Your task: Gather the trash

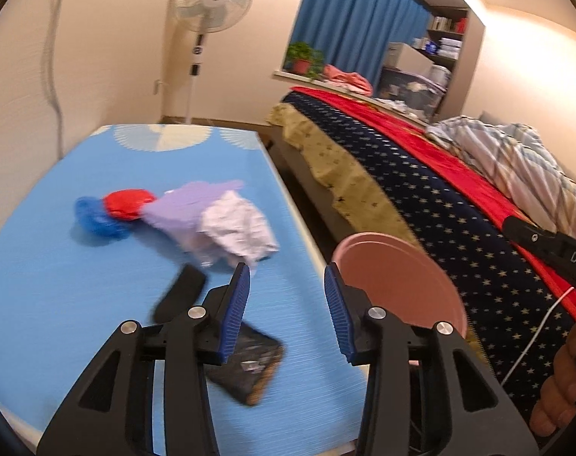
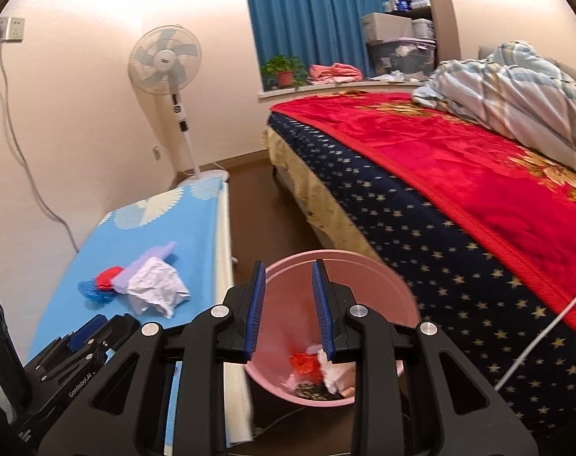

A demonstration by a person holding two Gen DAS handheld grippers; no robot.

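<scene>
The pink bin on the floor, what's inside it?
The pink bin holds crumpled trash at the bottom: a red scrap, white paper and something dark and speckled. Anything under that pile, or behind the right gripper's finger, is hidden.

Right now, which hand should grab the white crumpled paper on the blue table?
Probably the left. The left gripper is open and empty over the blue table, with the crumpled paper just ahead. The right gripper is also empty but over the pink bin.

Both the left gripper [image 1: 286,281] and the right gripper [image 2: 288,285] are matte black plastic with cut-out arms, round silver screws and ribbed blue pads [image 1: 237,304] — the left one printed "GenRobot.AI" in white.
</scene>
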